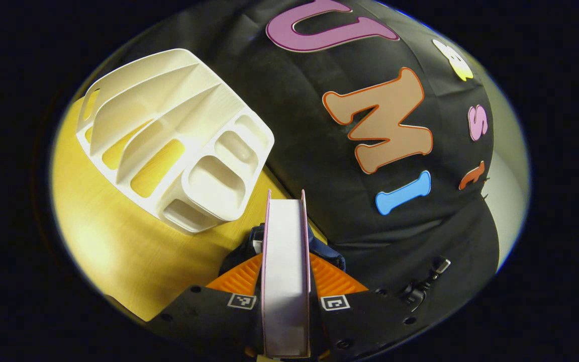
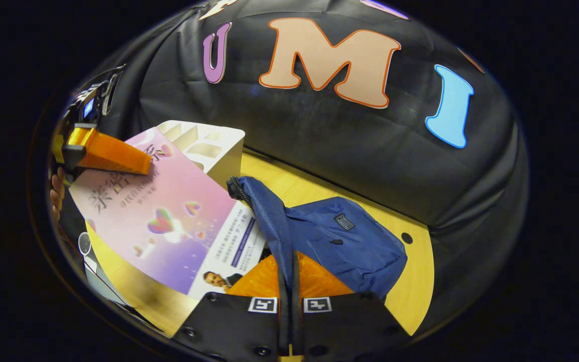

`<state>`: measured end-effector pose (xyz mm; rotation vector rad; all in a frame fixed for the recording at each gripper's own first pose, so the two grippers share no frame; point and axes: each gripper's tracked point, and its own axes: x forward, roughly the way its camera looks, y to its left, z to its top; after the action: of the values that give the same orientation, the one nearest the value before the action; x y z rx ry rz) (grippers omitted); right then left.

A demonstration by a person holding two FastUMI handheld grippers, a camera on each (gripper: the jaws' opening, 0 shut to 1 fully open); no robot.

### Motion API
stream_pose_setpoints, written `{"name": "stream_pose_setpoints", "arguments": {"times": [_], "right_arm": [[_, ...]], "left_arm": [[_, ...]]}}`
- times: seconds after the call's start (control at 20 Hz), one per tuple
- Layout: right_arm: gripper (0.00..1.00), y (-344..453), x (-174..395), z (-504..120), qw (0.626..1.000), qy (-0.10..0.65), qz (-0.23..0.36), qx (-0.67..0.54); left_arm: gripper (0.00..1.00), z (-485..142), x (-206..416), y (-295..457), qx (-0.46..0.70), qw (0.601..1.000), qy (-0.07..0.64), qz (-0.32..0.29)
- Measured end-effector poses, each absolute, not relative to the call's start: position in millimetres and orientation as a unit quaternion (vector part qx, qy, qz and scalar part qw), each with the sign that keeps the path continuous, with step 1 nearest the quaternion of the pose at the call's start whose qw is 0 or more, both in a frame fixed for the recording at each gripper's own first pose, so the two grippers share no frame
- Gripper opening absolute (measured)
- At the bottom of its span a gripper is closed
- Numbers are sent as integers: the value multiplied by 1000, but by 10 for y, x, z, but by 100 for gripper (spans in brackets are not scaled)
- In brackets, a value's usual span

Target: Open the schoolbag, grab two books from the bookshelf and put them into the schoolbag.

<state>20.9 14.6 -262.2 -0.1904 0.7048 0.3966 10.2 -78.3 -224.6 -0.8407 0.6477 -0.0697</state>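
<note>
1. Left gripper view: nearest the camera, a book (image 1: 286, 271) is clamped edge-on between the jaws of the left gripper (image 1: 286, 274), lifted over the counter (image 1: 118, 251). Behind it the white bookshelf (image 1: 174, 136) is seen with its slots bare.
2. Right gripper view: the bag's (image 2: 340, 241) edge is pinched in the closed jaws of the right gripper (image 2: 289, 281), so its mouth is held up. The pink book (image 2: 164, 221) is carried just beside that mouth.
3. Step judged: loading a book. Next, the book must be tipped and slid into the mouth while the flap is held.

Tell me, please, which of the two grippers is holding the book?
The left gripper: the pink book is clamped between its fingers, while the right gripper pinches the blue schoolbag fabric.
</note>
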Motion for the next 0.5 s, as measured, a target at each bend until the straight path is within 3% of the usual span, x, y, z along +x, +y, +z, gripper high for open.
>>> {"name": "stream_pose_setpoints", "arguments": {"times": [0.5], "right_arm": [[5, 163, 219, -2619, 913, 350, 201, -61]], "left_arm": [[30, -2753, 134, -1006, -487, 836, 251, 17]]}}
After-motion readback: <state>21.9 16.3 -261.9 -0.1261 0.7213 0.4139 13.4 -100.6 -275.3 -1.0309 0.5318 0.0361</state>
